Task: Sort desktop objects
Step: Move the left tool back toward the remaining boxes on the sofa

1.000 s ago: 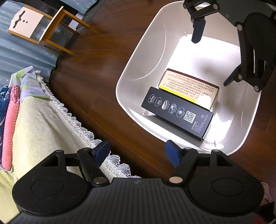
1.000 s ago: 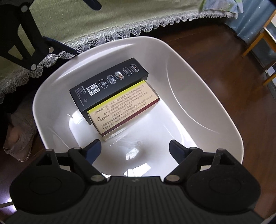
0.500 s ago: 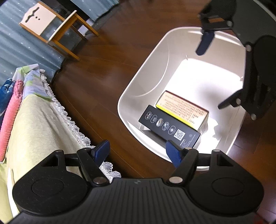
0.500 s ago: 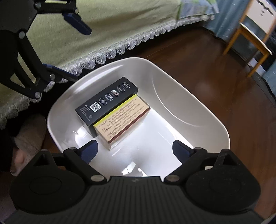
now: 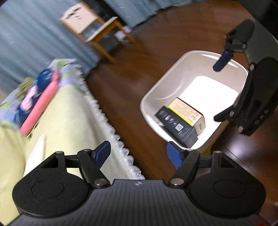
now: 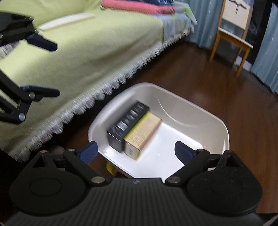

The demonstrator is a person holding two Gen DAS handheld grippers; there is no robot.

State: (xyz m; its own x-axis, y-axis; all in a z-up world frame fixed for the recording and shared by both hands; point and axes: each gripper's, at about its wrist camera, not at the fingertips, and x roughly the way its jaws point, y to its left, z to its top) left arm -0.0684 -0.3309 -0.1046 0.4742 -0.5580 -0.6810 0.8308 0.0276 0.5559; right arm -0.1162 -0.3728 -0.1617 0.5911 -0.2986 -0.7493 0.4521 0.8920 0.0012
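A white plastic bin (image 5: 156, 90) (image 6: 199, 114) stands on the dark wood floor. Inside it a black box (image 5: 175, 124) (image 6: 128, 120) and a yellow-and-tan box (image 5: 186, 108) (image 6: 143, 132) lie side by side. My left gripper (image 5: 139, 153) is open and empty, high above the floor between the bed edge and the bin. My right gripper (image 6: 135, 151) is open and empty above the bin's near rim. Each gripper shows in the other's view: the right gripper (image 5: 225, 88) over the bin's far side, the left gripper (image 6: 46, 67) over the bed.
A bed with a light-green cover (image 5: 57, 125) (image 6: 83, 50) and white lace fringe runs beside the bin. Folded pink and blue bedding (image 5: 38, 97) (image 6: 139, 7) lies on it. A small wooden chair (image 5: 97, 31) (image 6: 232, 33) stands by blue curtains. Something yellow (image 6: 111, 167) shows under the bin.
Both grippers have risen and drawn back from the bin, which now looks smaller and farther. The boxes lie as before. Both stay open.
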